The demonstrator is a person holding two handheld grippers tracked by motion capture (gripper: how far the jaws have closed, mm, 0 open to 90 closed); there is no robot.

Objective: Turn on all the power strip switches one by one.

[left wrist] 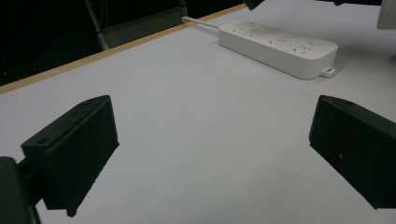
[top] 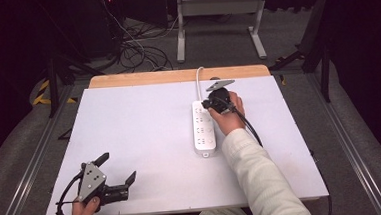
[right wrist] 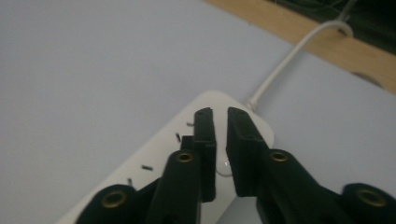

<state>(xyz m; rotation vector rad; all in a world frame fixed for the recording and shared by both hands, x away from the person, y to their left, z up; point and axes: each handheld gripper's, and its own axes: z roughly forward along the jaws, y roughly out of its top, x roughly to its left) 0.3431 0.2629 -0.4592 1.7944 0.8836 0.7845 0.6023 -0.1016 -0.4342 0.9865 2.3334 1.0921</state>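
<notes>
The right gripper, jaws a narrow slit apart with nothing between them, hovers over the far end of the white power strip. The strip lies right of centre on the table, long axis near-to-far, its cord leaving the far end. The left gripper rests wide open at the near left.

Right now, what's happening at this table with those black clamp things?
A person sits at a white table holding a two-jaw gripper in each hand. The right gripper is over the far end of a white power strip, near where its cord leaves, jaws nearly together with a narrow gap and nothing visibly between them. The left gripper rests near the table's near left corner, jaws wide open and holding nothing, well away from the strip.
</notes>
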